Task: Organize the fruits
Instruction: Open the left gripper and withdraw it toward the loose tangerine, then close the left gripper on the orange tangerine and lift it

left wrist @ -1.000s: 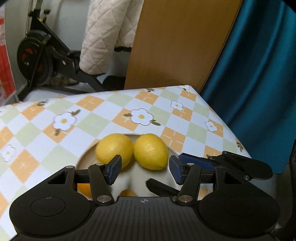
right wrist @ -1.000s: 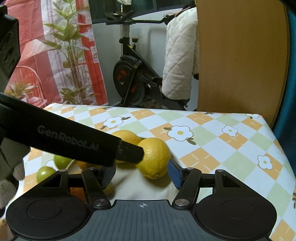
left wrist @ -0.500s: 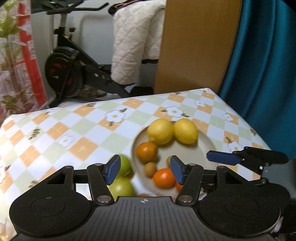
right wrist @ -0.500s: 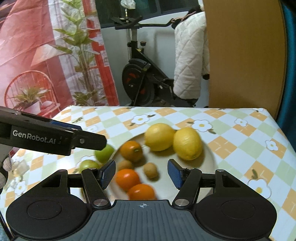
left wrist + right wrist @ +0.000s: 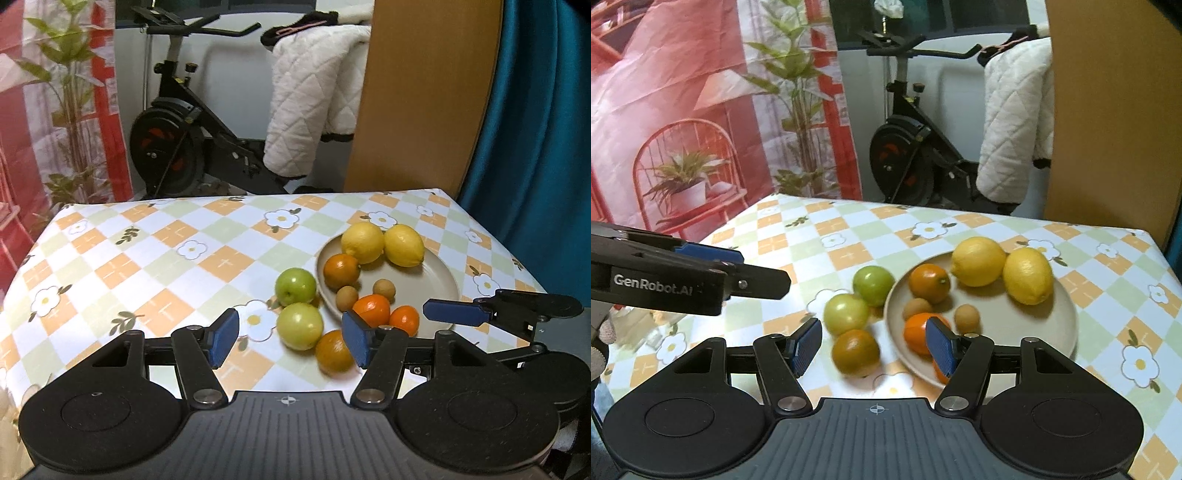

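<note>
Both fingers hovering empty over the fruit

My left fingers [image 5: 288, 341] have just been widening and are gaping with nothing between them; my right fingers [image 5: 873, 349] are released too. Lemons [image 5: 362, 242] are sitting upper on the plate [image 5: 439, 284]; apples [image 5: 295, 285] are lying left of it on the bench [image 5: 147, 258], awaiting sorting.
</note>
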Demonstrator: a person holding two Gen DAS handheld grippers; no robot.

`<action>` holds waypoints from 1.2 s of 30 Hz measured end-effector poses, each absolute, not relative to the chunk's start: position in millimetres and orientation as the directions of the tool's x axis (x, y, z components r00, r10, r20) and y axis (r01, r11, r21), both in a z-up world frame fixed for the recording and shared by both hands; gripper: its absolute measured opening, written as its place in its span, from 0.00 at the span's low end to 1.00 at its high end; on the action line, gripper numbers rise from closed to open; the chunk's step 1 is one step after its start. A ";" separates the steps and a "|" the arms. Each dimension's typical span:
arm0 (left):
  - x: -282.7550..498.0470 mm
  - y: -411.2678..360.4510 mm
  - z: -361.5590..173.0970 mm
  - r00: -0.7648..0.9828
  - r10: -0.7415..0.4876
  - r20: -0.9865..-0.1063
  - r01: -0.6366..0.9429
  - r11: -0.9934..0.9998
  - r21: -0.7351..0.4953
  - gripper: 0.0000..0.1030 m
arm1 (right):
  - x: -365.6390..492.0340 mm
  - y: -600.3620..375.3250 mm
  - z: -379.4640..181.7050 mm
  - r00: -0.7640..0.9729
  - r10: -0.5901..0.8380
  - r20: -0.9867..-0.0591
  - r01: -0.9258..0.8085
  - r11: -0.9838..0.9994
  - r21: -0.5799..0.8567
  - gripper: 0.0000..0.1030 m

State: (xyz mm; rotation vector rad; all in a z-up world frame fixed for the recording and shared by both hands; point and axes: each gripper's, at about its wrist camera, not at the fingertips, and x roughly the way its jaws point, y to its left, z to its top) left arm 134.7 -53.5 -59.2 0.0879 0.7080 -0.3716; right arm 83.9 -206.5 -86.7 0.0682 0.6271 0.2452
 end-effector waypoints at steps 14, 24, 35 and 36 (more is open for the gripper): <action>125.7 -30.7 -74.9 0.710 -0.290 -0.642 0.282 0.952 -0.117 0.62 | 76.1 -185.0 -98.4 0.763 0.240 -0.600 -0.213 0.970 0.116 0.57; 124.5 -30.8 -84.3 0.686 -0.326 -0.651 0.300 0.941 -0.155 0.62 | 77.0 -183.0 -108.7 0.749 0.234 -0.620 -0.212 0.971 0.110 0.56; 131.6 -30.0 -95.1 0.667 -0.358 -0.653 0.302 0.932 -0.203 0.62 | 90.5 -179.6 -119.9 0.735 0.229 -0.638 -0.235 0.969 0.077 0.56; 132.8 -32.4 -95.9 0.664 -0.356 -0.658 0.309 0.931 -0.192 0.62 | 92.7 -179.2 -120.9 0.735 0.232 -0.638 -0.240 0.968 0.075 0.56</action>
